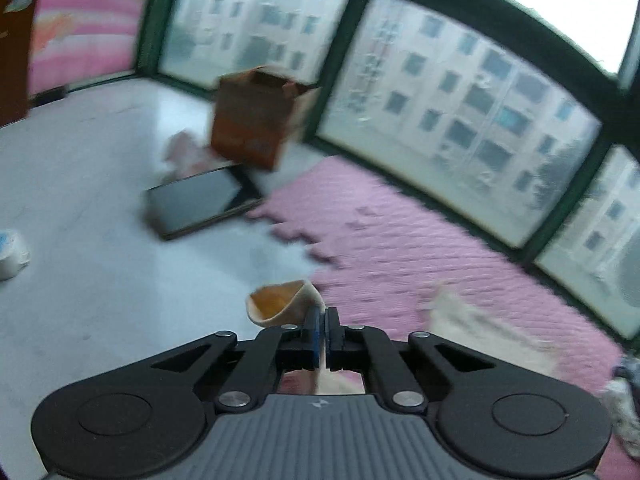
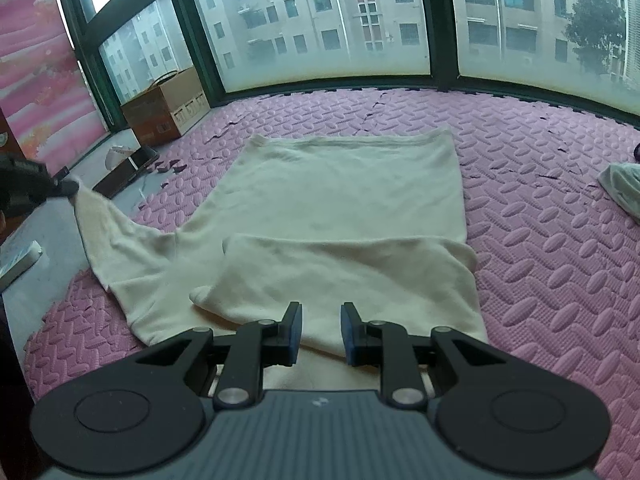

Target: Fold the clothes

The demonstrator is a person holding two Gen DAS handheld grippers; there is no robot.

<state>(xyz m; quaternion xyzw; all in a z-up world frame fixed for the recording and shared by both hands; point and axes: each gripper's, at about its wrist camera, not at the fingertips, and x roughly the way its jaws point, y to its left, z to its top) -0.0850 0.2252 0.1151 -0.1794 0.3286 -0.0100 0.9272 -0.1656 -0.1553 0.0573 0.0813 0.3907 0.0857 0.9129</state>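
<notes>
Pinching a sleeve cuff (image 1: 286, 306) of the cream sweater (image 2: 340, 200) spread on the pink mat (image 2: 560, 240), the left claw (image 1: 323, 330) should carry it flat across while the right claw (image 2: 320, 334) hovers wide, holding nothing.

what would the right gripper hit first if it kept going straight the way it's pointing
Probably the cream garment spread on the pink foam mat. The open right gripper points over its folded-over near part, so that fold likely comes first, though how high the gripper hangs is unclear.
</notes>
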